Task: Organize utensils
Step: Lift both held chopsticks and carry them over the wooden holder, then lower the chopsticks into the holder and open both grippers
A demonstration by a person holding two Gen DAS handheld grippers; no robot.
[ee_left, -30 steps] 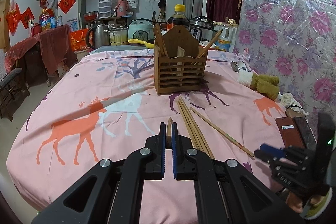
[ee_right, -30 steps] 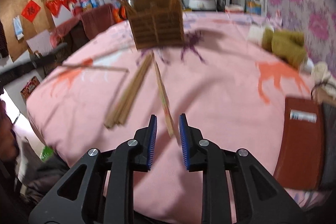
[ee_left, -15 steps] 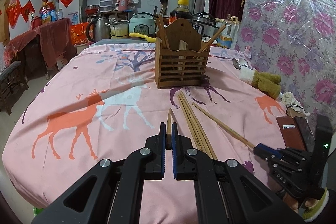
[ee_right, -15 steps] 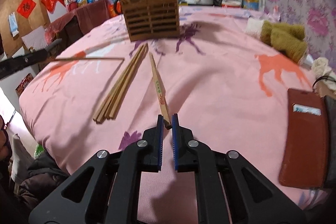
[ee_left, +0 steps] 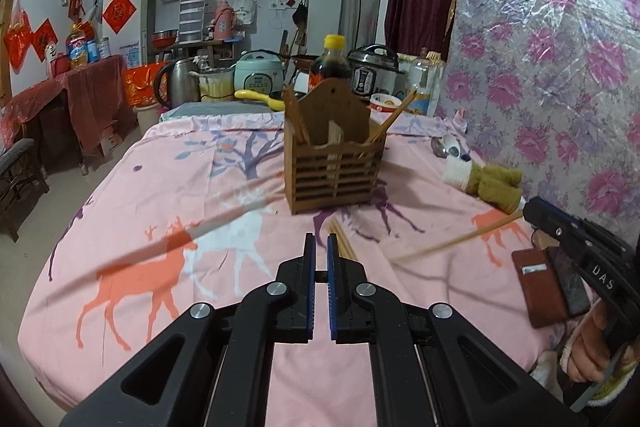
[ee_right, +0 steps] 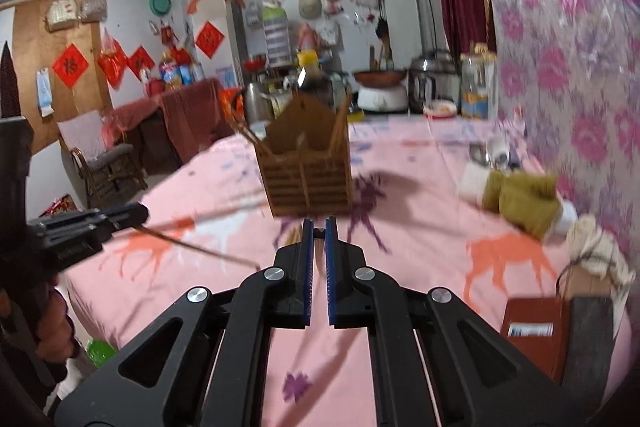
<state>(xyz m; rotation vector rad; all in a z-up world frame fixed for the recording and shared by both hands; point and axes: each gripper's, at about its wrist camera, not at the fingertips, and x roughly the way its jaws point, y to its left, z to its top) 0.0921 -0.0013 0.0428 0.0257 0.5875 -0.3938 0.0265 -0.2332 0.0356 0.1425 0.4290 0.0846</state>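
Holding one chopstick [ee_left: 456, 241] clamped in its jaws, the right gripper [ee_right: 319, 247] hung above the pink tablecloth [ee_left: 168, 187]. Left gripper [ee_left: 320, 255] likewise clamped a chopstick [ee_right: 192, 245]. Wooden holder [ee_left: 334, 163] stood at twelve o'clock; loose chopsticks [ee_left: 344, 245] lay before it.

Table [ee_left: 120, 307] under a pink cloth [ee_left: 400, 367] printed with deer and trees. On it – a slatted wooden utensil holder [ee_left: 334, 171] standing upright near the middle, chopsticks poking out of it. A loose bundle of chopsticks [ee_left: 344, 247] lies just in front of the holder. Toward the flowered-wall side: olive knitted gloves [ee_left: 496, 183], a metal spoon [ee_left: 438, 145], a brown wallet [ee_left: 538, 287] with a dark phone [ee_left: 570, 287] beside it (touching or not, unclear). Far end – bottle, cookers, kettle, crowded together.
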